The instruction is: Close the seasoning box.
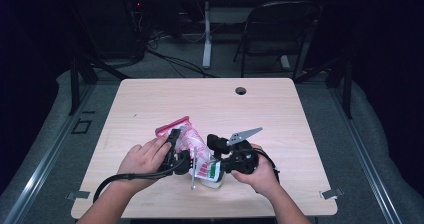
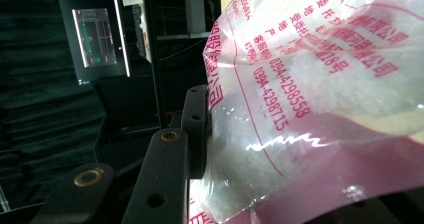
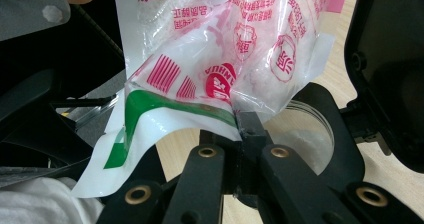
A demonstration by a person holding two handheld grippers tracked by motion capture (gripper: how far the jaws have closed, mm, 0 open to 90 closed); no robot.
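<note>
High view: a red-printed plastic bag of white granules (image 1: 192, 146) lay tilted between both grippers, its long axis running from far-left down to a clear container (image 1: 212, 181). Left gripper (image 1: 176, 151) clamped the bag's upper body; right gripper (image 1: 216, 145), jaws fully closed, pinched its lower edge (image 3: 235, 121).

My left gripper (image 1: 176, 153) and right gripper (image 1: 227, 159) face each other low over the worktop, forearms coming in from below; my right jaws are pinched together, my left jaws clamped.
</note>
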